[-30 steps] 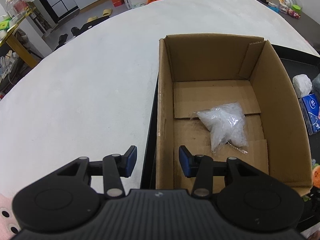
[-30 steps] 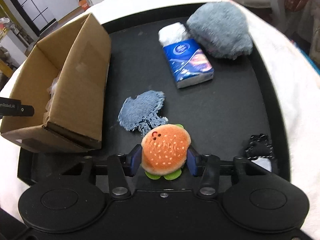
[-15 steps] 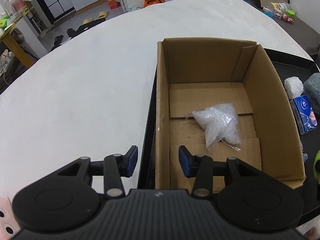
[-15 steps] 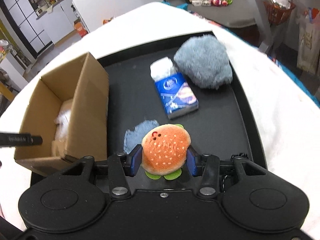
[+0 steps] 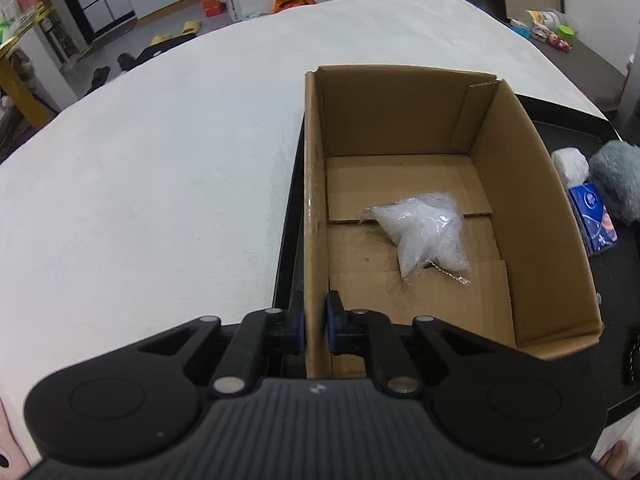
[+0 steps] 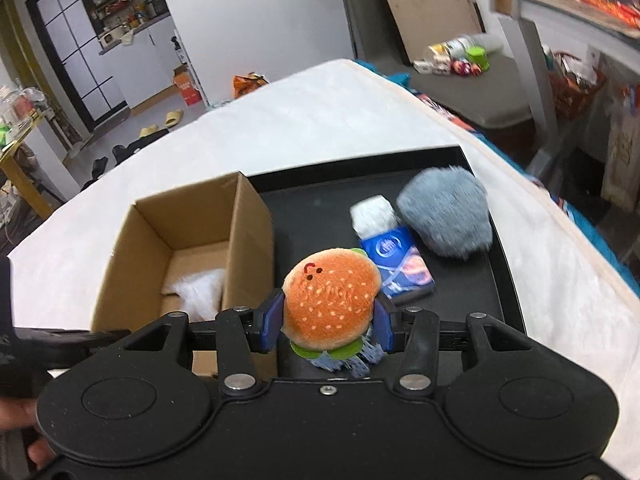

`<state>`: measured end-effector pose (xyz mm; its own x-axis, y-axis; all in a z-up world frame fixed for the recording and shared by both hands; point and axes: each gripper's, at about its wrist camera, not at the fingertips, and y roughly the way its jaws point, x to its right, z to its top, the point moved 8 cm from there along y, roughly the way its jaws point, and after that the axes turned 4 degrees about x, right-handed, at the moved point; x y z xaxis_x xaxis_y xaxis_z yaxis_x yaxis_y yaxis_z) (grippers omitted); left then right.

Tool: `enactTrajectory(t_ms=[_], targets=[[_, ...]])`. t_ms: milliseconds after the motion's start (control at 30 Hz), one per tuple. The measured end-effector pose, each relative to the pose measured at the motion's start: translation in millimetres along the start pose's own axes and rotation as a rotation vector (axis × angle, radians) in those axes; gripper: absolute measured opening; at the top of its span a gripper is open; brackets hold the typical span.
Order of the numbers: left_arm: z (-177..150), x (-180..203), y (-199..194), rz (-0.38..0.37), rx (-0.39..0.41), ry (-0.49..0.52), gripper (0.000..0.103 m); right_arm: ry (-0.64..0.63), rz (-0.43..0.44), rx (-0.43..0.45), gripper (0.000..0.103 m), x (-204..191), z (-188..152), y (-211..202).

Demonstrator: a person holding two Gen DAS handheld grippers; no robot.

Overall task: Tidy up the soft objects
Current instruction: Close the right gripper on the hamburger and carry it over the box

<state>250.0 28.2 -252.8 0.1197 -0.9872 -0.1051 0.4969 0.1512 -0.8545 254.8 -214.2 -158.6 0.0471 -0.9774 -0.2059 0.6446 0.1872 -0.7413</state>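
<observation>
An open cardboard box point(image 5: 532, 184) stands on the left of a black tray point(image 6: 316, 208); it also shows in the right wrist view point(image 6: 248, 240). A white plastic bag point(image 5: 424, 228) lies on its floor. My left gripper point(image 5: 314, 326) is shut on the box's near left wall. My right gripper point(image 6: 326, 324) is shut on an orange burger plush point(image 6: 332, 300) and holds it above the tray, just right of the box. A blue tissue pack point(image 6: 396, 258), a white wad point(image 6: 374, 216) and a grey fluffy plush point(image 6: 446, 212) lie on the tray.
A blue denim piece point(image 6: 340, 362) shows under the burger. The tray rests on a white padded surface point(image 5: 160, 168). A dark thing point(image 5: 632, 356) lies at the tray's right edge. Room clutter lies beyond the table.
My left gripper has closed onto the box's left wall. My right gripper has lifted the burger plush higher and toward the box.
</observation>
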Motion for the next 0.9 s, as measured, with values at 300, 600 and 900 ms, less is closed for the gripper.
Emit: enactTrajectory(t_ms=[300,600,900], targets=[[-4,-6,-4,-0.030,0.024,-0.002,0.009,-0.063,0.041,0.025,0.045,-39,12,-5],[-2,-13,-2,-0.053,0.022,-0.022,0.008,-0.139,0.096,0.033,0.046,-82,13,4],[1,-20,6,-0.052,0.019,-0.056,0.011,-0.186,0.128,0.036,0.046,-116,20,19]])
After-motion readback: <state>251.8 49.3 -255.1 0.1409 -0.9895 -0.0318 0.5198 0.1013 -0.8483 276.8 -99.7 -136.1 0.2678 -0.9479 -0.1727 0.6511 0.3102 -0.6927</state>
